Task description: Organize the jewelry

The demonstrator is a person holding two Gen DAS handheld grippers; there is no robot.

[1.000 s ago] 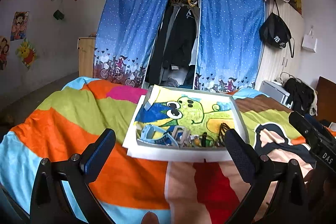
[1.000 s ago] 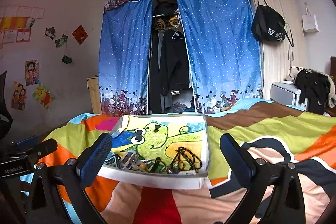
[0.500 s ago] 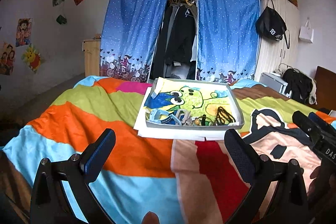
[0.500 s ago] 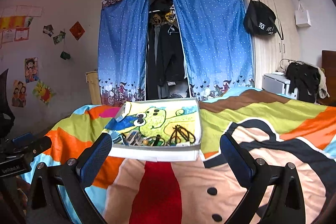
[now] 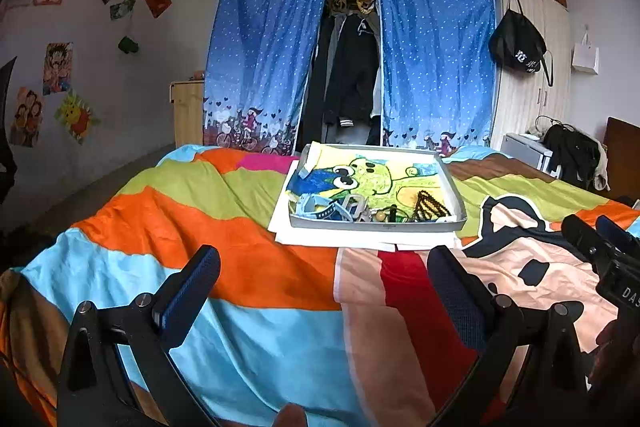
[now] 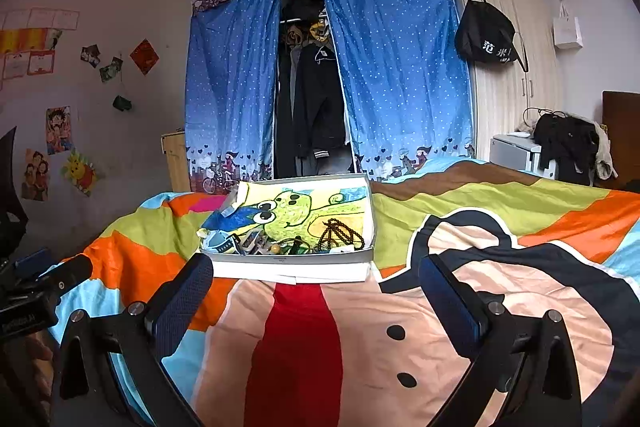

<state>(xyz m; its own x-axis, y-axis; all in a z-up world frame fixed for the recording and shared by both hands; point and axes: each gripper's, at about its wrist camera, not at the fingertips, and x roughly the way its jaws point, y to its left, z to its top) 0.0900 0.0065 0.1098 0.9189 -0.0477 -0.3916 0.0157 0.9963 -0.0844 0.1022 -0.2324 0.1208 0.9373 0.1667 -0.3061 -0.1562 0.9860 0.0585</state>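
Jewelry [image 5: 372,211] lies inside the tray [image 5: 376,225] on the bed [image 5: 240,227] — both tongs, left [image 5: 324,279] and right [image 6: 316,279], stand wide apart, empty, short of the tray.

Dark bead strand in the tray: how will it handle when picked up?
The bead strand lies in a loose looped heap, so it is probably floppy and will drape or dangle. Its round beads may slip between pads. It touches neighbouring trinkets in the tray, so it may snag and drag them.
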